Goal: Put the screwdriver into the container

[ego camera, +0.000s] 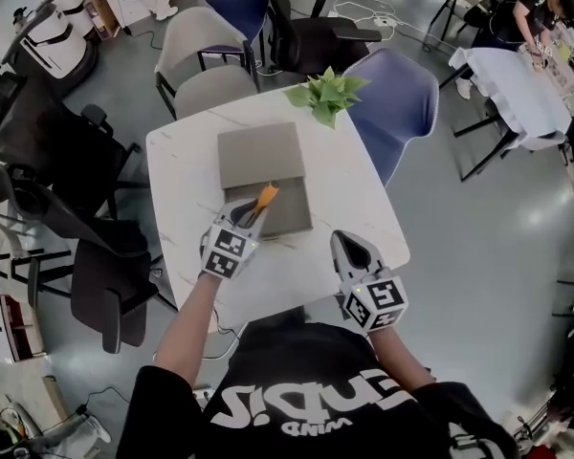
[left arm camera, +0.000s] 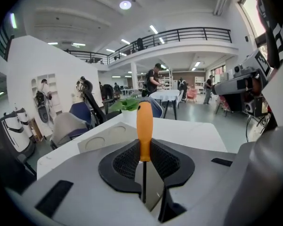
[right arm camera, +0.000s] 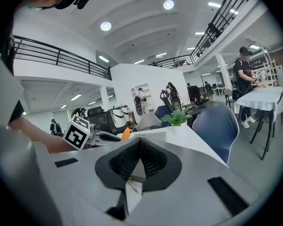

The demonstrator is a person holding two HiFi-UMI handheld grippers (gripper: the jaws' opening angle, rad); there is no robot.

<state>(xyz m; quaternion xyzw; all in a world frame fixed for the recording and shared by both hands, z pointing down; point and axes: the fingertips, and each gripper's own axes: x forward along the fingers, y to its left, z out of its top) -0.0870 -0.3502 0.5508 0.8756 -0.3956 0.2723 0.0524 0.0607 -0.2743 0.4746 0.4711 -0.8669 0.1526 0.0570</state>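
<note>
Nearest to me, my right gripper (ego camera: 349,247) sits low over the near right part of the white table (ego camera: 364,194). Its jaws are pressed together with nothing between them, so it's idle.

A little further out on the left, my left gripper (ego camera: 252,213) is clamped on the screwdriver (ego camera: 266,197). The pads pinch the bottom of the orange handle, and the handle points away from me. The dark shaft runs back between the jaws, so I can't see the tip.

From the head view the handle hangs over the near half of the grey container (ego camera: 263,156) in the middle of the table. So I judge the pick-up done and the carry nearly done. I've yet to lower the tool in and let go.

The container reads as two flat grey slabs, one behind the other. I can't tell whether that's tray and lid, nor how deep it is. The left gripper view shows round recesses in one slab.

Beyond it, a small green plant (ego camera: 325,94) stands at the far edge of the table.
</note>
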